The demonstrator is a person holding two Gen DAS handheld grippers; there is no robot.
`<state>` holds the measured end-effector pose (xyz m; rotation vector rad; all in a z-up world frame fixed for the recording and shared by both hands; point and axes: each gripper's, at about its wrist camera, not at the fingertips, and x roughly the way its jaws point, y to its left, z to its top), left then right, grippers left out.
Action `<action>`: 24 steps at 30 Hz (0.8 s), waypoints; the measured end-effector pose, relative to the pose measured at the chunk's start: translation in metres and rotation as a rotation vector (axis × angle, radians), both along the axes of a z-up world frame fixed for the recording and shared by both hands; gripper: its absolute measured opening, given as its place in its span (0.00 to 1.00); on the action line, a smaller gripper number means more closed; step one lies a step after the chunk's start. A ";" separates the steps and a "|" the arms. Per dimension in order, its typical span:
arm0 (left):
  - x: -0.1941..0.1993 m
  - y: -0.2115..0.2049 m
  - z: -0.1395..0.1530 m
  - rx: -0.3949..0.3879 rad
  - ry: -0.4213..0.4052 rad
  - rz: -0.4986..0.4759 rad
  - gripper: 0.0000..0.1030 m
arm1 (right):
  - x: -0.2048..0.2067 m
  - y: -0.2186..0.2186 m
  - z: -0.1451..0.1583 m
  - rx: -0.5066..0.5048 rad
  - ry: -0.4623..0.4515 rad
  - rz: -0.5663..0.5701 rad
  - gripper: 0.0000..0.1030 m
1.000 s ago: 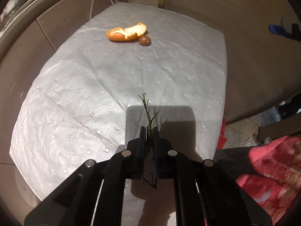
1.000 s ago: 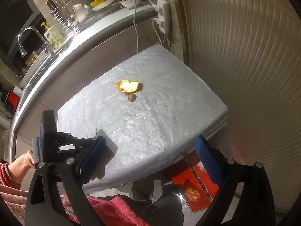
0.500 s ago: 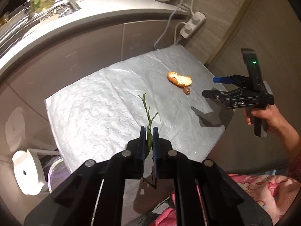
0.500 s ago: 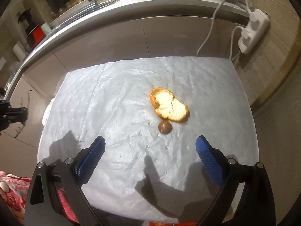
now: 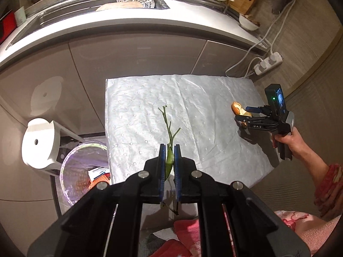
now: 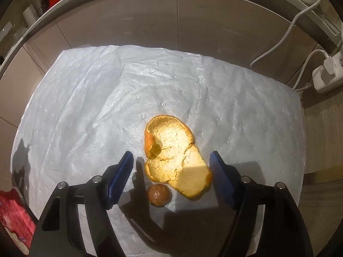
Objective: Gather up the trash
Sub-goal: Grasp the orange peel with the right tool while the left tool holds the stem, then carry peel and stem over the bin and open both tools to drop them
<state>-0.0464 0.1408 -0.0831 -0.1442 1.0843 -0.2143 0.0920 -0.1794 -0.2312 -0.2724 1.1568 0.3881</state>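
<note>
Item: thin green twig with a leaf (image 5: 169,141), clamped between the closed blue pads of your left gripper (image 5: 169,158), held above the white dimpled pad (image 5: 137,111). Long axis runs along the fingers, tip pointing away from you.

Item: curled orange peel (image 6: 174,158), lying on the pad between the wide-open jaws of your right gripper (image 6: 171,167); long axis runs far-left to near-right.

Risk: small brown nut (image 6: 159,194) touches the peel; closing may knock it rolling. Twig may slip, being pinched only at the leaf.
</note>
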 end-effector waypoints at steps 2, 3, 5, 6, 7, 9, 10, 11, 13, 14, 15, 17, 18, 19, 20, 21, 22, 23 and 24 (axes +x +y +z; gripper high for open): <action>-0.002 0.005 0.000 0.002 0.004 0.021 0.07 | 0.000 0.000 -0.002 -0.014 -0.009 0.011 0.57; -0.004 0.008 0.000 0.003 0.006 0.032 0.07 | 0.000 -0.001 -0.002 -0.012 -0.009 0.008 0.52; -0.007 0.014 0.001 0.007 0.007 0.054 0.07 | -0.001 -0.002 0.001 -0.009 -0.015 0.008 0.47; -0.008 0.017 0.001 0.006 0.007 0.063 0.07 | -0.002 -0.002 0.002 -0.006 -0.019 0.007 0.45; -0.008 0.020 0.001 0.010 0.007 0.073 0.07 | -0.002 -0.003 0.004 0.000 -0.020 0.003 0.43; -0.008 0.025 0.002 0.015 0.006 0.086 0.07 | -0.002 -0.006 0.007 0.023 -0.018 -0.012 0.38; -0.008 0.028 0.002 0.017 0.005 0.094 0.07 | 0.000 -0.010 0.009 0.035 -0.016 -0.019 0.36; -0.008 0.031 0.002 0.016 0.004 0.101 0.07 | 0.002 -0.013 0.011 0.050 -0.011 -0.029 0.32; -0.008 0.038 0.003 0.011 0.003 0.113 0.07 | 0.003 -0.018 0.014 0.088 0.002 -0.055 0.28; -0.009 0.041 0.003 0.012 0.003 0.119 0.07 | 0.004 -0.021 0.015 0.104 0.007 -0.067 0.25; -0.009 0.044 0.003 0.011 0.002 0.124 0.07 | 0.004 -0.023 0.016 0.126 0.014 -0.080 0.22; -0.009 0.049 0.003 0.015 0.001 0.133 0.07 | 0.007 -0.026 0.016 0.188 0.041 -0.116 0.09; -0.008 0.051 0.003 0.012 0.001 0.136 0.07 | 0.008 -0.028 0.017 0.210 0.045 -0.130 0.07; -0.008 0.054 0.003 0.008 0.003 0.139 0.07 | 0.010 -0.030 0.018 0.227 0.048 -0.139 0.07; -0.008 0.056 0.003 0.007 0.003 0.142 0.07 | 0.010 -0.030 0.019 0.236 0.050 -0.145 0.06; -0.009 0.057 0.003 0.007 0.004 0.145 0.07 | 0.010 -0.028 0.019 0.241 0.052 -0.147 0.06; -0.008 0.058 0.003 0.009 0.005 0.145 0.07 | 0.011 -0.027 0.020 0.246 0.054 -0.148 0.06; -0.008 0.059 0.003 0.011 0.007 0.144 0.07 | 0.010 -0.026 0.020 0.254 0.058 -0.150 0.06; -0.008 0.059 0.003 0.009 0.008 0.144 0.07 | 0.010 -0.026 0.020 0.265 0.062 -0.155 0.07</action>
